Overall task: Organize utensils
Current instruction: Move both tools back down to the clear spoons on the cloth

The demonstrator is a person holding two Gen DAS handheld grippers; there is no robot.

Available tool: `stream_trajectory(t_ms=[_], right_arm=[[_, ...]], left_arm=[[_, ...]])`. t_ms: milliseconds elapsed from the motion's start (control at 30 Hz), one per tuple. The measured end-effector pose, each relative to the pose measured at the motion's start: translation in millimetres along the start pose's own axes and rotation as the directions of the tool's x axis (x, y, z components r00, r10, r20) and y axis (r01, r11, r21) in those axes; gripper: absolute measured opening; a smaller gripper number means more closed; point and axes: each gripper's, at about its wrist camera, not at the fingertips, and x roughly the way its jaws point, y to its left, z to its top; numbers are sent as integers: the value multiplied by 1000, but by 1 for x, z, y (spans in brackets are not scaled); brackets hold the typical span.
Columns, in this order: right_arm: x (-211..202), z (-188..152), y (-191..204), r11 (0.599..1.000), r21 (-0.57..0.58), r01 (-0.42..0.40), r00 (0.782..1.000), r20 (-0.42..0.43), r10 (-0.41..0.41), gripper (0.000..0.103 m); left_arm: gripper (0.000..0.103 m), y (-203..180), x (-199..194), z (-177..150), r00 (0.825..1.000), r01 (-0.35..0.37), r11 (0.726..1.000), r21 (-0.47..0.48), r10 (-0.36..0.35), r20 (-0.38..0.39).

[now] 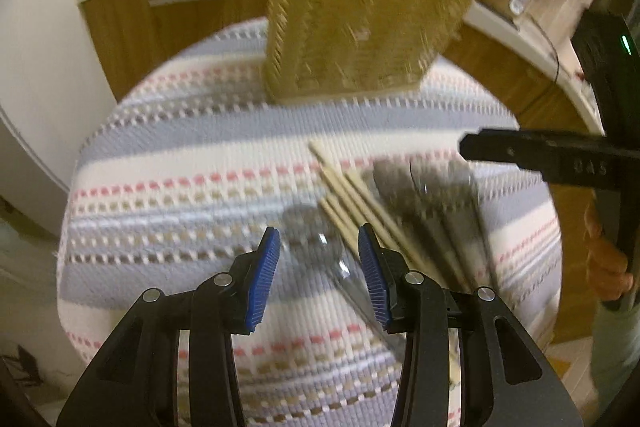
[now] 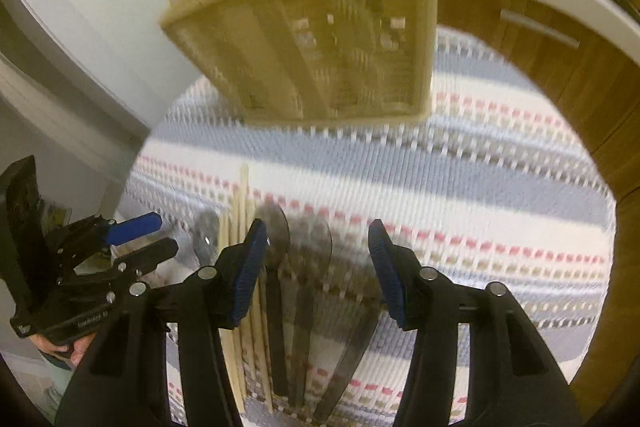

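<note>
Clear spoon (image 1: 316,247): handle toward left gripper (image 1: 318,273), whose parted, empty jaws straddle it; right gripper (image 2: 318,263), likewise, over dark spoons (image 2: 298,267).

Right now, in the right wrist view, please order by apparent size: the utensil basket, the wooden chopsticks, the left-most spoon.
1. utensil basket
2. wooden chopsticks, partly hidden by the jaws
3. left-most spoon, only its bowl shows
</note>
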Motion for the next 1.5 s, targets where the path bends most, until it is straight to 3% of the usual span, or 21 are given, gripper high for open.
stream_trajectory(t_ms=[167,400,633,733,900,967,1033,1133,1333,1433,1500], right_arm=[[20,-6,-4,1000,8,10,997,-71,-9,38],[33,-11,5,999,-33,6,994,-112,-10,38],[50,-16,24,995,-93,30,989,-139,-43,38],[56,-16,34,991,-122,59,988,-134,-75,38],[69,-6,50,984,-150,93,985,-131,-113,38],[74,-2,57,980,-168,104,983,-130,-127,38],[79,1,63,979,-175,107,982,-136,-132,38],[87,6,72,972,-200,121,976,-157,-154,38],[100,16,84,966,-217,140,964,-194,-183,34],[98,21,79,966,-221,136,966,-188,-179,31],[98,20,79,966,-221,135,969,-175,-176,31]], left_arm=[[40,-18,20,-13,996,-31,998,56,35,-76],[38,-30,35,-20,990,-116,989,90,122,-74],[19,-27,33,-19,986,-145,981,133,155,-68],[18,-15,29,-18,984,-145,976,160,159,-77],[25,5,26,-11,983,-143,976,166,159,-89],[42,7,25,-6,982,-151,975,165,168,-90],[48,6,26,-2,977,-172,970,174,191,-97],[48,7,36,2,966,-172,966,195,204,-158],[32,3,42,15,960,-130,970,205,175,-219],[11,0,43,20,958,-152,965,214,197,-210],[10,-2,44,19,960,-154,967,202,195,-200]])
